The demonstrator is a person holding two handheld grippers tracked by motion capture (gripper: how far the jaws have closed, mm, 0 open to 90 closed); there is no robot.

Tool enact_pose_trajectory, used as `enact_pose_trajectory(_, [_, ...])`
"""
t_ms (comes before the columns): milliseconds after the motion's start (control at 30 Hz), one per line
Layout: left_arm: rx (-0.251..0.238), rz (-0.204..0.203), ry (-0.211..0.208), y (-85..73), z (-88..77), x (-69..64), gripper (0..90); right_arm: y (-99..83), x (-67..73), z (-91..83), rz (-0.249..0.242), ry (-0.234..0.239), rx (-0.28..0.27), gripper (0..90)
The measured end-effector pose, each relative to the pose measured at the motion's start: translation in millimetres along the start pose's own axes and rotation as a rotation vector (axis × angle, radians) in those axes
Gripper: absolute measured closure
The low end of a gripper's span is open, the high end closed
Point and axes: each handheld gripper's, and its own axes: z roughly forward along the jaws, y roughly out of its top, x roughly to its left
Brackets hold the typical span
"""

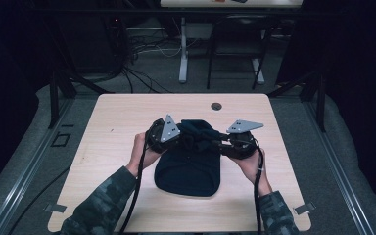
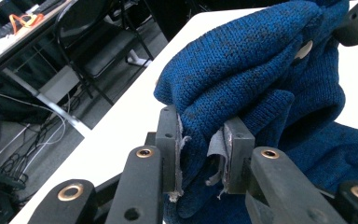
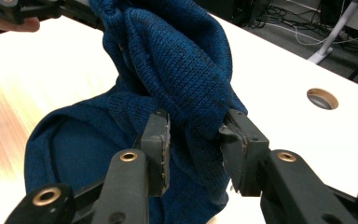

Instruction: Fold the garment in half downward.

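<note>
One blue knit hat [image 1: 188,169] lies in the middle of the wooden table [image 1: 107,122]. We see two grippers. The left gripper [image 2: 200,149] is squeezed tight on a fold of the hat's far edge. The right gripper [image 3: 193,142] is squeezed on the same bunched-up edge from the other side. One round hole [image 3: 322,98] sits in the table beyond the hat.

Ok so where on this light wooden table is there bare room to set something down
The light wooden table is bare along its far edge around the round cable hole, and down its left and right sides. The middle is crowded: the dark blue knitted hat and both grippers.
</note>
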Motion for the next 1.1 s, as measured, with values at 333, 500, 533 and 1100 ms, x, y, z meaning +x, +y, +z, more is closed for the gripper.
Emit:
enact_pose_trajectory(333, [0.010,-0.030,-0.027,-9.5,-0.4,1.6,70.7,-5.6,5.9,3.6,-0.023,0.021,0.006,71.8])
enact_pose_trajectory(500, [0.029,-0.041,-0.058,-18.9,-1.2,-0.5,69.5,-10.6,9.0,8.3,-0.038,0.043,0.030,72.2])
enact_pose_trajectory(533, [0.031,-0.044,-0.064,-20.3,-1.8,-0.8,69.3,-11.5,9.8,9.1,-0.038,0.045,0.030,72.2])
enact_pose_trajectory(1100, [0.069,-0.091,-0.154,-52.7,-12.6,-16.5,67.7,-26.4,27.3,14.4,-0.069,0.079,0.088,71.6])
